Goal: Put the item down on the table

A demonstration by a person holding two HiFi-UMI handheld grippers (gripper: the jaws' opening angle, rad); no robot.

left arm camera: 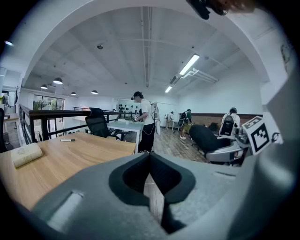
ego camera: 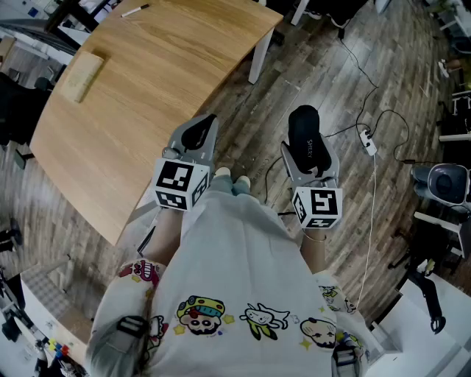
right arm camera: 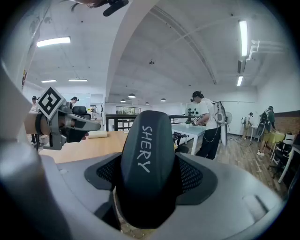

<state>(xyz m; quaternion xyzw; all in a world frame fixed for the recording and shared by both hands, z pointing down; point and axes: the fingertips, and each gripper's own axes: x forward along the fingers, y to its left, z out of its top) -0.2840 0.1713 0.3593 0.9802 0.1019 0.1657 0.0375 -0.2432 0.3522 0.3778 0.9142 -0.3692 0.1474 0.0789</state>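
A black oblong case (ego camera: 308, 138) printed "SHERY" (right arm camera: 146, 161) sits between the pads of my right gripper (ego camera: 310, 154), which is shut on it (right arm camera: 149, 185) and holds it over the wooden floor, to the right of the table. The light wooden table (ego camera: 162, 81) lies ahead and to the left. My left gripper (ego camera: 197, 135) hovers at the table's near edge. Its jaws (left arm camera: 151, 176) meet at the tips with nothing between them.
On the table lie a beige block (ego camera: 81, 75) at the far left and a marker pen (ego camera: 135, 10) at the back. A white table leg (ego camera: 259, 55) stands ahead. Cables and a power strip (ego camera: 368, 141) trail on the floor at right, near a chair base (ego camera: 444, 181).
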